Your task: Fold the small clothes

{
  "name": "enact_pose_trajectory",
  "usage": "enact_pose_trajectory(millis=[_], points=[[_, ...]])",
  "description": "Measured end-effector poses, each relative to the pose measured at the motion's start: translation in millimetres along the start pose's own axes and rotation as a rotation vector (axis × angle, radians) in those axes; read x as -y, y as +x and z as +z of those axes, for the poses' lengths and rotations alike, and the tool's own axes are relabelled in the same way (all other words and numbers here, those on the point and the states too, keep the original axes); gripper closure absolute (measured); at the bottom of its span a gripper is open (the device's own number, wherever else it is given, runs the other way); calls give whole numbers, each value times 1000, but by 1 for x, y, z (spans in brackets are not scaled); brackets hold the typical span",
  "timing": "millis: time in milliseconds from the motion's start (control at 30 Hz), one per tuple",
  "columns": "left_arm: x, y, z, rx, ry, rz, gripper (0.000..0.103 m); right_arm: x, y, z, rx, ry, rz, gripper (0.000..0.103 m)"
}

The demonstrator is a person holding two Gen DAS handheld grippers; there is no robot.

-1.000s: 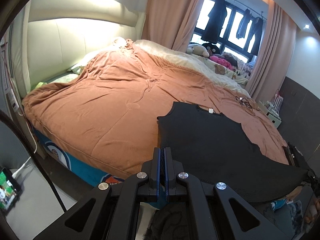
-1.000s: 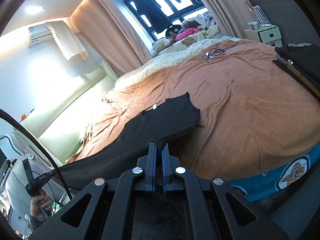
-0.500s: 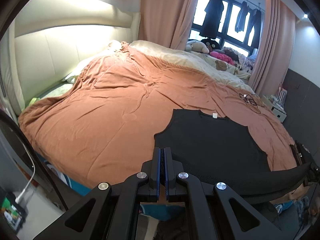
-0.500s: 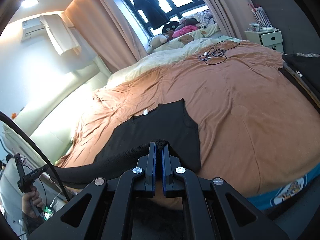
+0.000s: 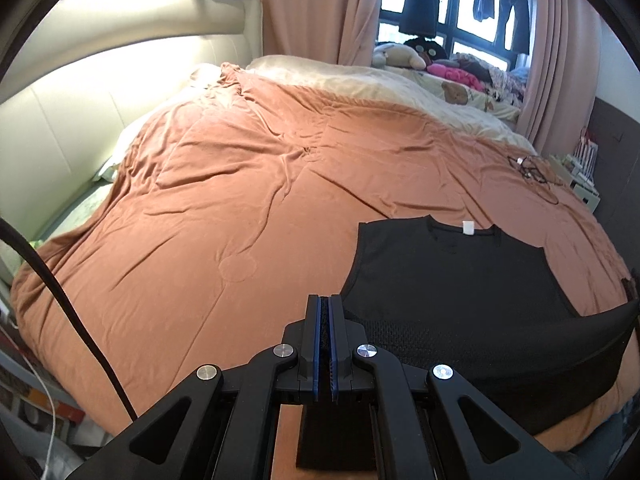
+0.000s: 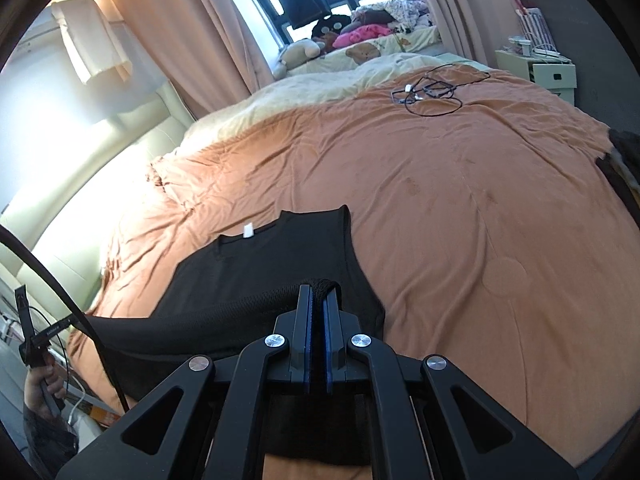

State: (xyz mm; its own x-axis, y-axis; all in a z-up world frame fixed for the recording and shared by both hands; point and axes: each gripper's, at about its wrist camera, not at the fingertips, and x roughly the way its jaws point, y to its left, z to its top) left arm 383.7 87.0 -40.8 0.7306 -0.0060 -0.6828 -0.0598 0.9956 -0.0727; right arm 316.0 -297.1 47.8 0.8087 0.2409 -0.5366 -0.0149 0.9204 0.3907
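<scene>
Spreading step, seemingly: black sleeveless top laid collar-away on orange bedspread, hem pinched by left gripper and right gripper. Next needed: lowering, releasing flat.

Matt black mesh-knit cloth vest; soft, creased rust cloth duvet; matt black plastic tool.

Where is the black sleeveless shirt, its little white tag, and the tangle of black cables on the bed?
black sleeveless mesh shirt (image 5: pixel 460 276), left wrist view, middle of its flat body
small white neck tag (image 5: pixel 467 227), left wrist view, the tag's face
tangled black cables (image 6: pixel 434 92), right wrist view, centre of the bundle
</scene>
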Motion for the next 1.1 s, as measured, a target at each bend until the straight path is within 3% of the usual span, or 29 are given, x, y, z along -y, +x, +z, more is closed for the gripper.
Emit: enact_pose_trajectory(millis=[633, 833, 967, 1033, 1067, 1100], points=[[8, 162, 48, -172, 92, 34, 99, -3, 141, 66, -134, -87, -95, 102], [14, 191, 58, -190, 129, 54, 99, -2, 171, 83, -141, -95, -122, 101], [17, 206, 70, -183, 135, 77, 95, -8, 190, 89, -157, -145, -186, 99], [16, 211, 75, -206, 138, 84, 82, -13, 198, 90, -177, -174, -219, 89], [15, 212, 76, -219, 134, 71, 62, -15, 200, 91, -181, -184, -227, 66], [14, 210, 76, -220, 134, 57, 39, -17, 199, 89, -173, -200, -233, 36]])
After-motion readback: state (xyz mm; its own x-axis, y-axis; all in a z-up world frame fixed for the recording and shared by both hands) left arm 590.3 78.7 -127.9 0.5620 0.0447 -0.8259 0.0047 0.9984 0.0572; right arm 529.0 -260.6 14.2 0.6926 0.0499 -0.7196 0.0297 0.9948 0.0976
